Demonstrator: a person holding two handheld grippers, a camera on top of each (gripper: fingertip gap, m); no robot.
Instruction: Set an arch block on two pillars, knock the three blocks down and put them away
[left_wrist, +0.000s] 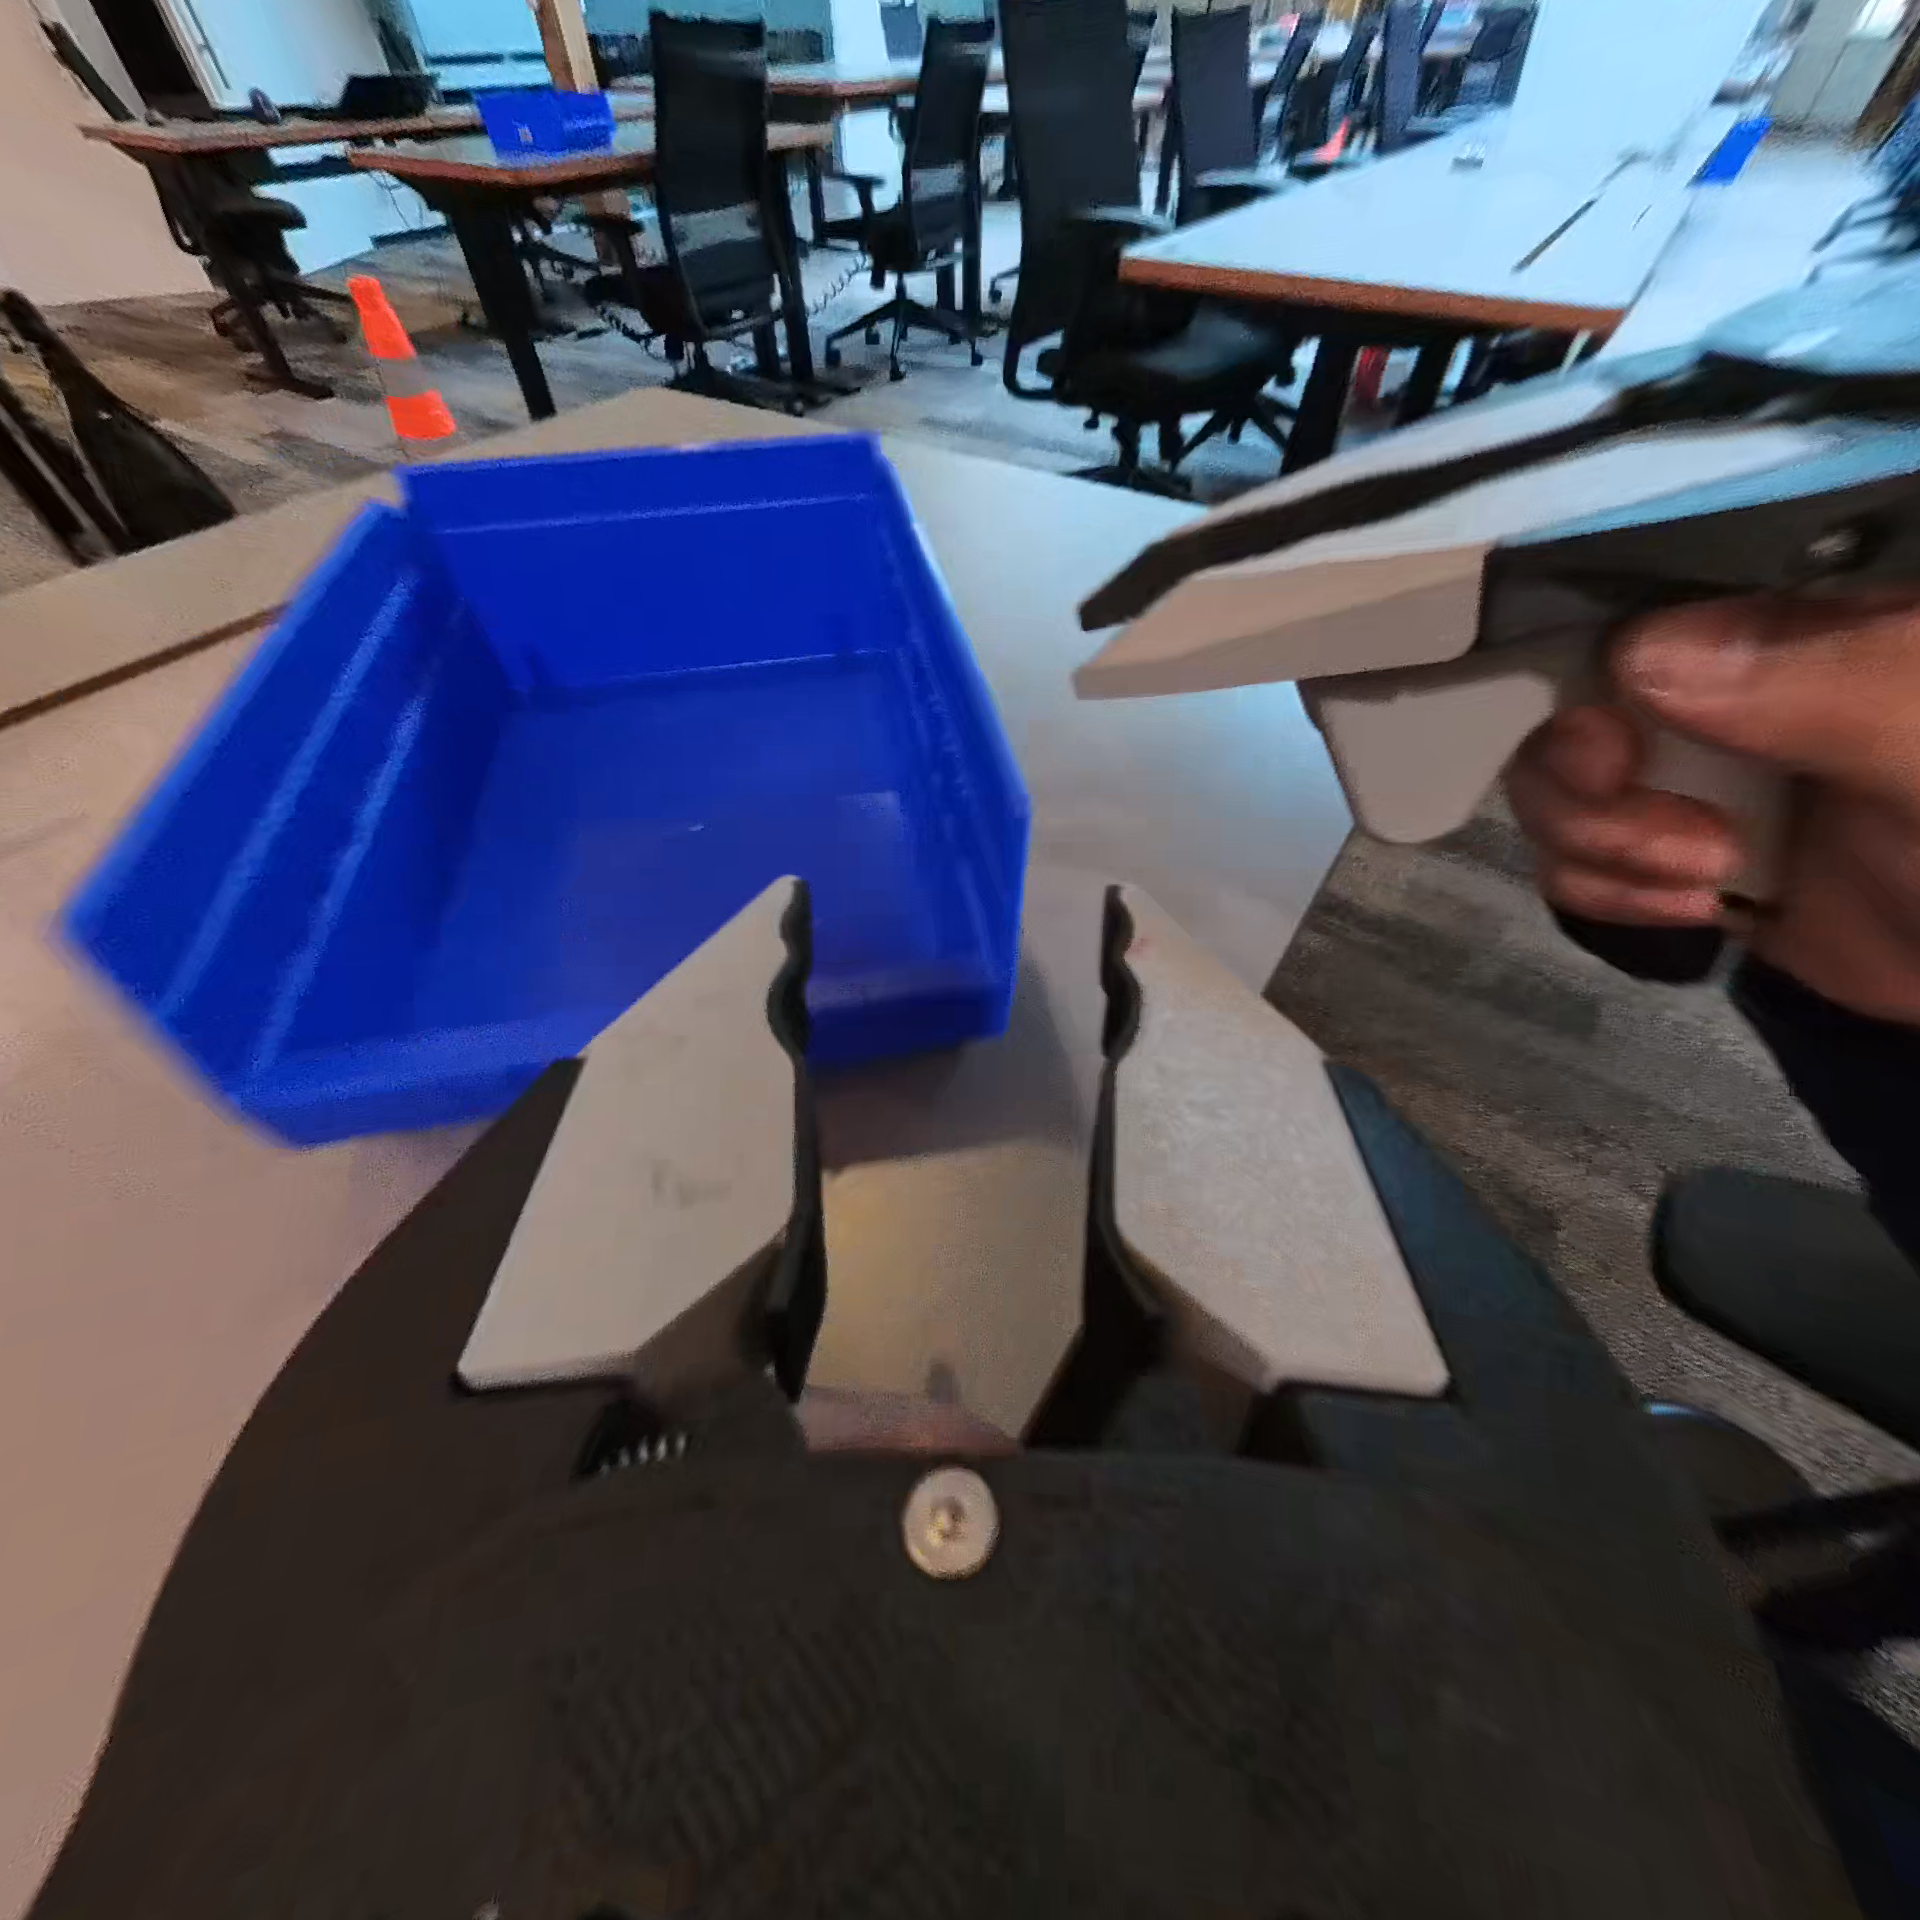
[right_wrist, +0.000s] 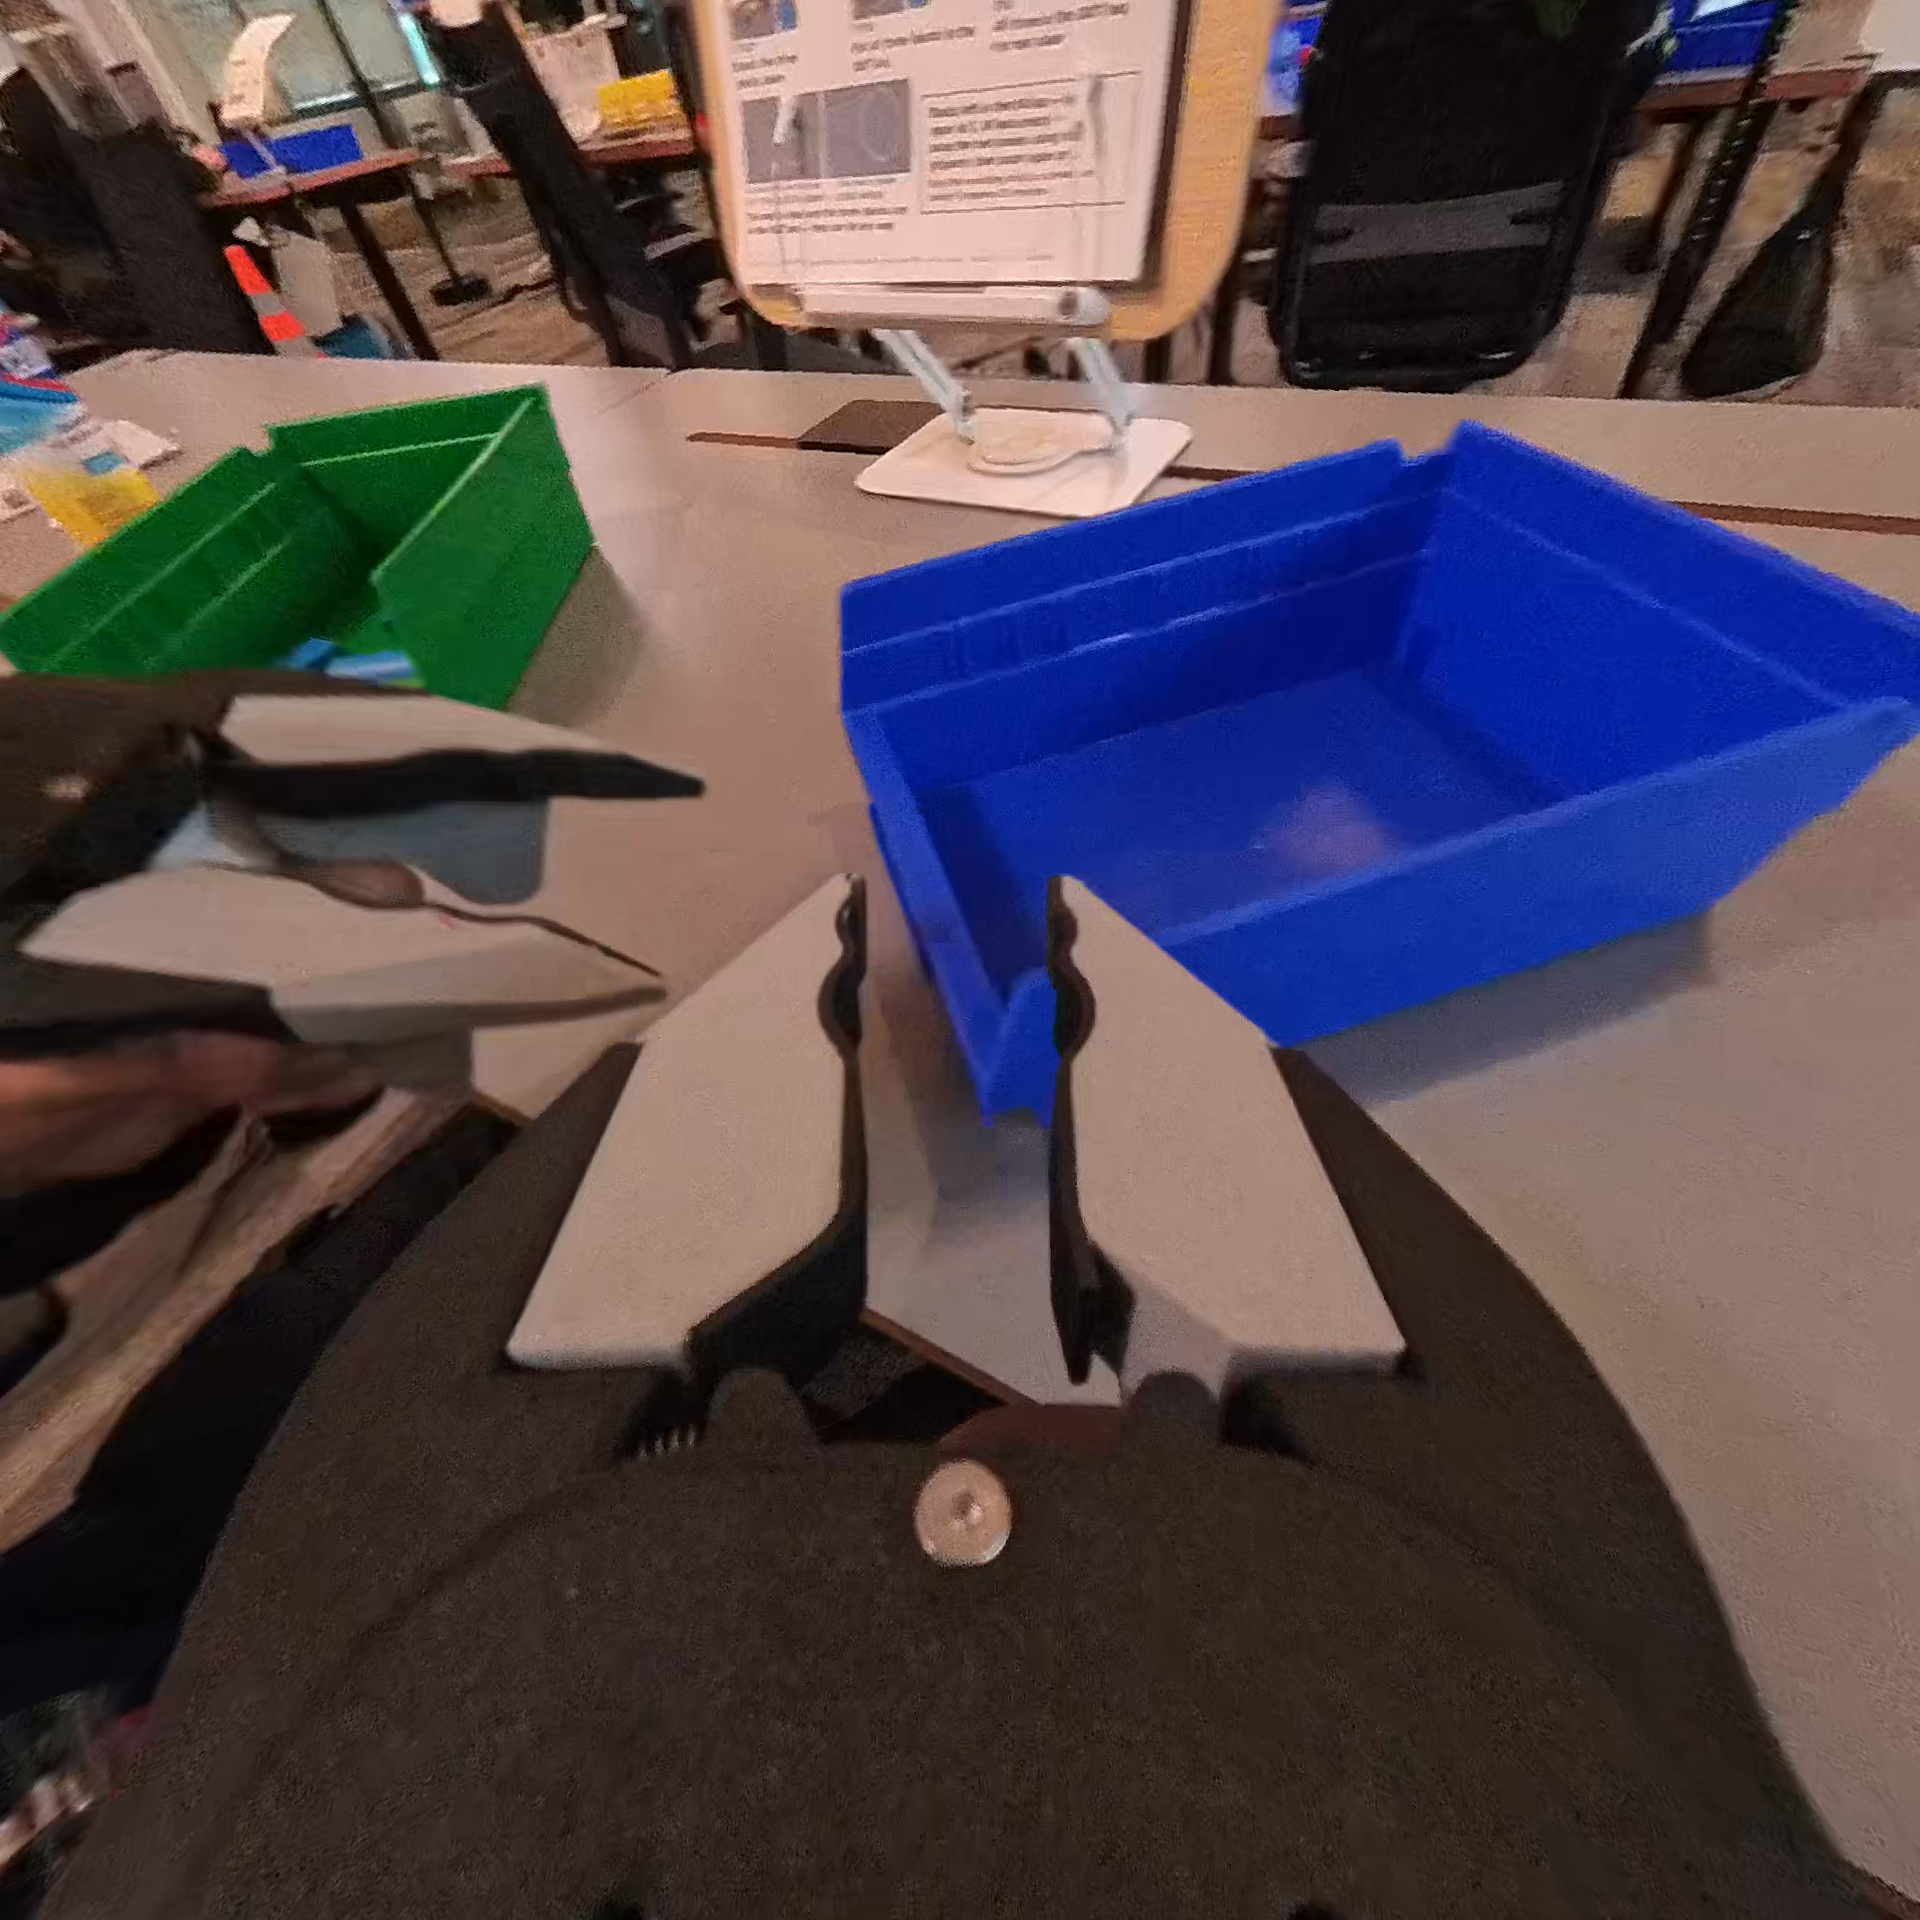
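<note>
No arch block or pillars were visible; the blue bin (right_wrist: 1351, 831) on the surface (right_wrist: 1558, 1195) looked empty, while something pale blue lay in the green bin (right_wrist: 312, 551), possibly a block. Both the left gripper (left_wrist: 951, 904) and right gripper (right_wrist: 954, 894) hovered with jaws released, holding nothing. Such blocks would likely be light, stiff and smooth, best pinched across flat opposite faces.

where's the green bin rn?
Right wrist view only: the green bin sits on the table at far left, left of the blue bin, beyond the left hand-held gripper.
</note>
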